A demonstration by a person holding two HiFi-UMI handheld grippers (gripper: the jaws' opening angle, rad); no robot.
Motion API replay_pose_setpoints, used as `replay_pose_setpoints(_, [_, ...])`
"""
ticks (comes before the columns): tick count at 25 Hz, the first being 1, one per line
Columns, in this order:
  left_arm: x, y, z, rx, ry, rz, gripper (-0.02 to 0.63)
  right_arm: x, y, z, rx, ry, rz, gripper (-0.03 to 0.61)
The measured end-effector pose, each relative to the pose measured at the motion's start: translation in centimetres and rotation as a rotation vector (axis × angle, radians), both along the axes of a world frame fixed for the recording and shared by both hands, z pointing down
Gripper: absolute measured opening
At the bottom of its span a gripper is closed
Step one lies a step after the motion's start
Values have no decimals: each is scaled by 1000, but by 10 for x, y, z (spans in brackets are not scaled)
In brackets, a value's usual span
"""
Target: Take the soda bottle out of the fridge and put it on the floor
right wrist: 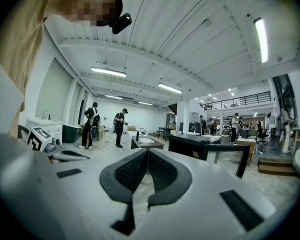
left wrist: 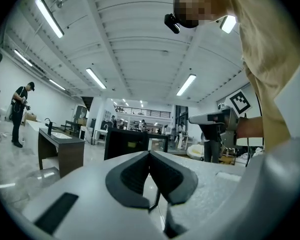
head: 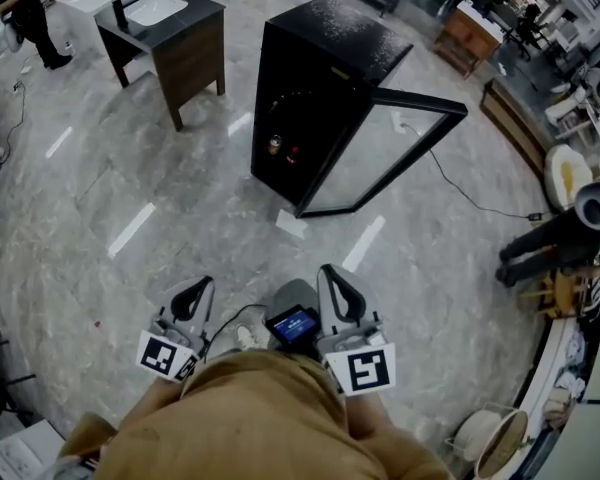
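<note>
A black fridge (head: 320, 98) stands on the marble floor a few steps ahead, its glass door (head: 385, 153) swung open to the right. Two small items, one red (head: 293, 153), show inside its dark lower part; I cannot tell which is the soda bottle. My left gripper (head: 202, 286) and right gripper (head: 332, 273) are held close to my body, side by side, pointing at the fridge. Both are shut with nothing between the pads. The fridge also appears in the left gripper view (left wrist: 126, 144) and in the right gripper view (right wrist: 190, 145) beyond the shut jaws.
A dark wooden vanity with a white sink (head: 165, 28) stands left of the fridge. A cable (head: 470, 193) runs across the floor to the right. A person (head: 30, 13) stands at the far left. Benches and clutter line the right side (head: 565, 178).
</note>
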State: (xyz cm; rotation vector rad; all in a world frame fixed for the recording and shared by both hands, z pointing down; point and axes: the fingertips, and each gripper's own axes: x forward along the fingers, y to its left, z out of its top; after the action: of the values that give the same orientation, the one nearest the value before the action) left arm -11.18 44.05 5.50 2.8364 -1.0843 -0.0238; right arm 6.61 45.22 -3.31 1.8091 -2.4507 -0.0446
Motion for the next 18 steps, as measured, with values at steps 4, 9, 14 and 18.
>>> replay_pose_setpoints(4, [-1, -25, 7, -10, -8, -14, 2, 0, -29, 1, 20, -11, -17, 2])
replay_pose_setpoints(9, [29, -66, 12, -2, -42, -1, 2, 28, -74, 12, 18, -27, -35, 2])
replay_pose_setpoints(14, [76, -131, 18, -22, -65, 7, 2, 68, -142, 19, 16, -40, -48, 2])
replay_pose_setpoints(18, [128, -186, 15, -1, -92, 1, 2, 111, -196, 25, 21, -20, -78, 2])
